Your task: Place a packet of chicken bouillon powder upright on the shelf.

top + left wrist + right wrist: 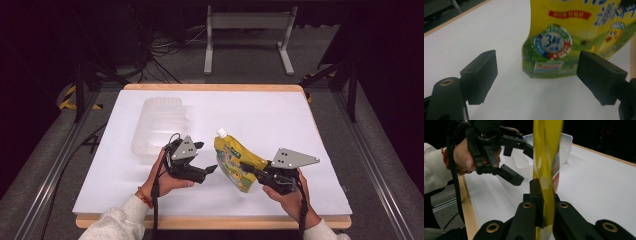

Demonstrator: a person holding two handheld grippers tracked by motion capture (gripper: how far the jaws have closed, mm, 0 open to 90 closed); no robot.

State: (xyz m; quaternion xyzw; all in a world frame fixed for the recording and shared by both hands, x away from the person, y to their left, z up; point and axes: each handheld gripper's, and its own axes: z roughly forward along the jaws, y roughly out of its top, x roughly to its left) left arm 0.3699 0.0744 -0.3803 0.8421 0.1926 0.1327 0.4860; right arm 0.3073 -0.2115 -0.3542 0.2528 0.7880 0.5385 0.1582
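- The right gripper [251,169] is pinching the edge of a yellow pouch [235,161] near the middle of the high view, its jaws pressed together on the thin film; in the right gripper view the pouch [547,157] is rising straight up between them.
- The left gripper [206,159] is hovering just left of the pouch with its jaws wide apart, holding nothing.
- A risk, as I judge it: the grasp is on a slim edge only, so the pouch could be slipping out or swinging if the hand tilts.
- Another: the left gripper closing on the soft body could be squeezing the contents toward the white spout [221,133], or missing the bottom corner altogether.
- The clear plastic tub [159,131] is sitting left of centre on the white counter [280,115]; a swinging pouch could be knocking it.
- In the left gripper view the pouch [574,32] is showing a round badge with a large "3", a red banner, blue lettering and a cartoon corn figure; the smaller writing is too blurred for me to read.
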